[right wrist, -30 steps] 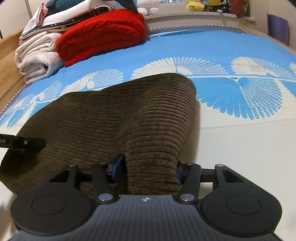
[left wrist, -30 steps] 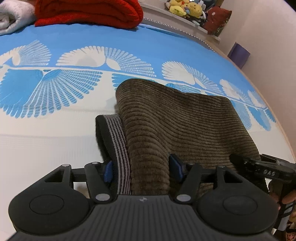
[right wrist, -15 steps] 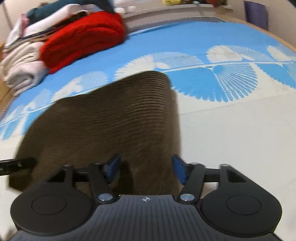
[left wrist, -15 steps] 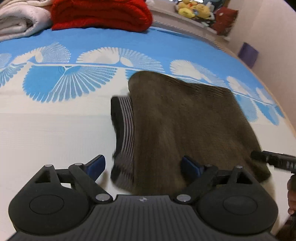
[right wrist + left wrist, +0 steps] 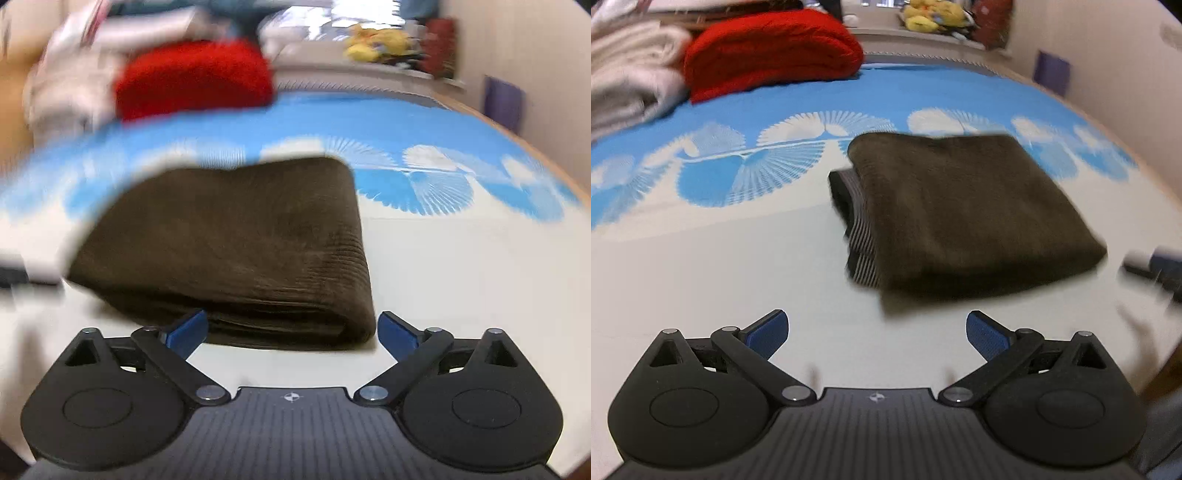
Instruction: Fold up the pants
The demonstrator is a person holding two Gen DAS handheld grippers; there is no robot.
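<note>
With the pants [image 5: 964, 218] lying folded on the bed [image 5: 738, 280], left gripper [image 5: 877, 332] and right gripper [image 5: 291, 330] gape wide, empty — folding appears finished; next, a tidiness check

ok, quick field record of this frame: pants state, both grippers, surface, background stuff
pants: brown corduroy pants folded into a compact stack, lying flat, striped waistband showing at its left edge
left gripper: jaws open, holding nothing, short of the stack
right gripper: jaws open, at the stack's near edge, not gripping
surface: blue and white patterned bedspread
background: red blanket, white folded linens, yellow plush toys
image quality: motion blur in both views
</note>
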